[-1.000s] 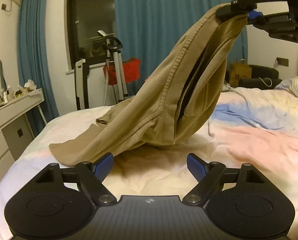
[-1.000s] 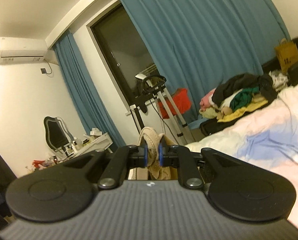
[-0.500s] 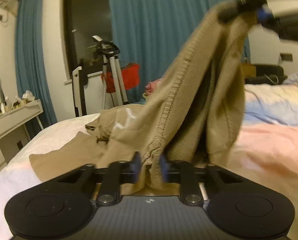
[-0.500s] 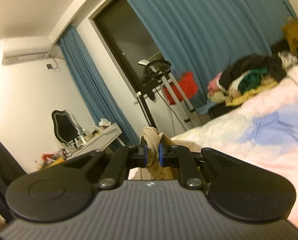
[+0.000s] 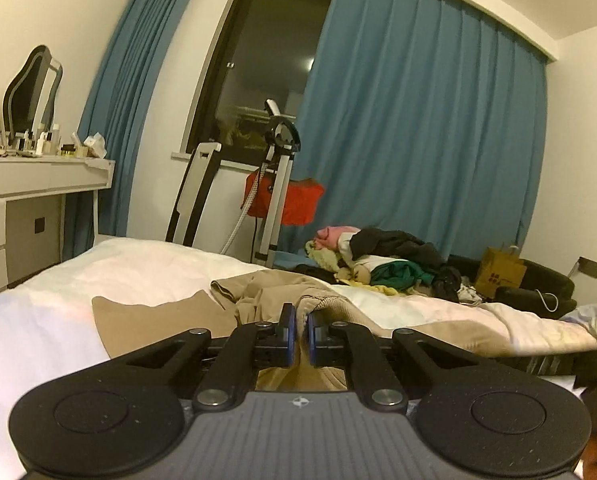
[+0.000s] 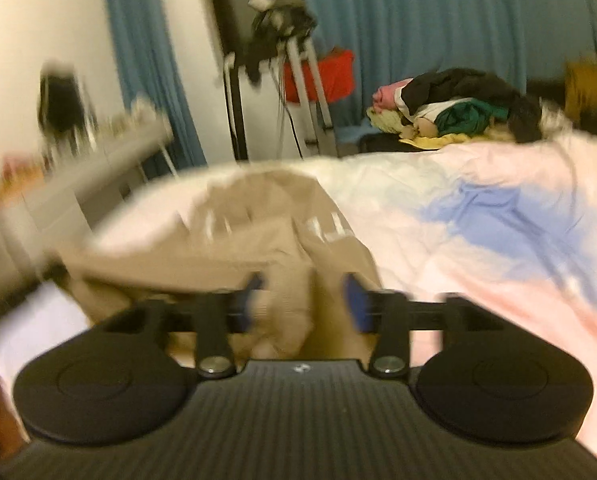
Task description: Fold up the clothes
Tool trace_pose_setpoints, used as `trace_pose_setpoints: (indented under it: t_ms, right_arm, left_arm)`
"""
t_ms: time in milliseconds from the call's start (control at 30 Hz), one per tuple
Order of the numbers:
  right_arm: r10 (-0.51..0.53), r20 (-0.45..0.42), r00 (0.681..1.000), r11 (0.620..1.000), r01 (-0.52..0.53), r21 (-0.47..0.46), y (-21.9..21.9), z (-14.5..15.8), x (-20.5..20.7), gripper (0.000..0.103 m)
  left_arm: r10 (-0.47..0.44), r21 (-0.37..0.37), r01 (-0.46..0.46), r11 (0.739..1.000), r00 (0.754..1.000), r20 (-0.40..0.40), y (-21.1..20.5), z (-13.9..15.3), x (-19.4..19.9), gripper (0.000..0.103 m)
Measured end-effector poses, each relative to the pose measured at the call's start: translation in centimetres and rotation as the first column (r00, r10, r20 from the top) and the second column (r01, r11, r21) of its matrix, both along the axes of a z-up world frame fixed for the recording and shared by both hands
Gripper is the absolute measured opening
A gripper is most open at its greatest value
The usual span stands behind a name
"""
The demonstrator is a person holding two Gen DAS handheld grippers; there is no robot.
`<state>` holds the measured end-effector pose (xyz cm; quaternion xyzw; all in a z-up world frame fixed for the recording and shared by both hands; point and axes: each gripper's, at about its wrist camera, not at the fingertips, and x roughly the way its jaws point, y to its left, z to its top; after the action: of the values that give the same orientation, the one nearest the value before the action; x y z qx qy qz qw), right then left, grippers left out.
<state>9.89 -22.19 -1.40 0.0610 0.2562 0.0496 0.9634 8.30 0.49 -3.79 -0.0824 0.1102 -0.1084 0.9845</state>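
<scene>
Tan trousers (image 5: 158, 320) lie crumpled on the bed (image 5: 138, 268), which has a white, pink and blue cover. My left gripper (image 5: 298, 334) is low over the bed and shut on a ribbed fold of the trousers that rises between its blue pads. The right wrist view is blurred. There my right gripper (image 6: 303, 300) hangs just above the tan trousers (image 6: 258, 216) with its jaws opening. Cloth lies between and below the blue pads (image 6: 356, 304), but they do not press on it.
A pile of mixed clothes (image 5: 386, 264) sits past the far side of the bed. A white dressing table (image 5: 38, 184) with a mirror stands at the left. A metal stand (image 5: 274, 184) and a brown paper bag (image 5: 498, 276) are by the blue curtains.
My left gripper moved in and shut on the trousers. My right gripper came down from holding the cloth high and let go. The trousers now lie low on the bed.
</scene>
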Motion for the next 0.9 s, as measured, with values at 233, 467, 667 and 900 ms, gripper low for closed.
trace_pose_setpoints:
  t_ms: [233,467,667,900]
  right_arm:
    - [0.096,0.081,0.992,0.922,-0.057,-0.384,5.8,-0.8,-2.3,0.077]
    - [0.069,0.271,0.960,0.961,0.008,-0.275,5.0,2.1,-4.5,0.077]
    - [-0.043,0.199,0.979,0.999,0.045,-0.005,0.1,3.3,-4.3,0.087]
    - [-0.066,-0.159,0.985,0.991,0.084,0.108,-2.9,-0.6,-1.9,0.087]
  left_arm:
    - [-0.024,-0.013,0.024,1.000,0.999,0.043,0.3,1.1,-3.3,0.007]
    - [-0.011,-0.030,0.012,0.999,1.000,0.020,0.7,1.2,-4.2,0.007]
    - [-0.042,-0.001,0.042,0.999,0.999,0.021,0.1,1.1,-4.6,0.007]
    - [-0.047,0.034,0.050,0.998,0.996,-0.069,-0.5,-0.5,-2.6,0.007]
